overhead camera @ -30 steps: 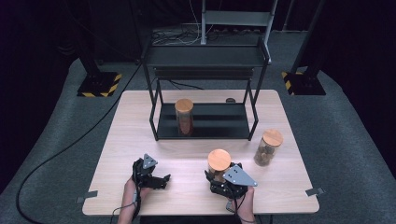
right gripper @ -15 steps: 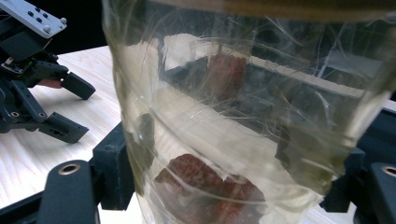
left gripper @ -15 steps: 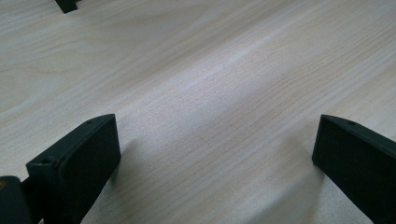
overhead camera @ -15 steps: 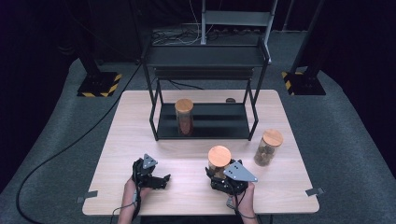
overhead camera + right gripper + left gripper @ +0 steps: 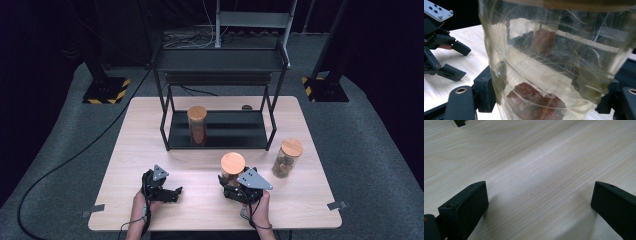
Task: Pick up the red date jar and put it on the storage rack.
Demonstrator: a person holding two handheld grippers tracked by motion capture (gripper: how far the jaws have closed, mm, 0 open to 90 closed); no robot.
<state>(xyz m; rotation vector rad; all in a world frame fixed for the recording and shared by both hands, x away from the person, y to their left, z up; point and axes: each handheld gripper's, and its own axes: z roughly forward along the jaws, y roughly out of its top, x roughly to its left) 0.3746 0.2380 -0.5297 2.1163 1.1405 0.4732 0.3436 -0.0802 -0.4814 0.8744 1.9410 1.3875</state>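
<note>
Gripping glass jar, right gripper.

Black tongs, grey three-cornered plates, trailing cables

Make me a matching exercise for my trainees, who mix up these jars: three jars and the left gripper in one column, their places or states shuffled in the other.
1. Held jar
2. Shelf jar
3. Right jar
4. Left gripper

A. Stands alone on the table, right of the rack
B. Open, nothing between its jaws
C. Clamped in the right gripper
D. Stands on the rack's lower shelf

Pairs: 1-C, 2-D, 3-A, 4-B
</note>
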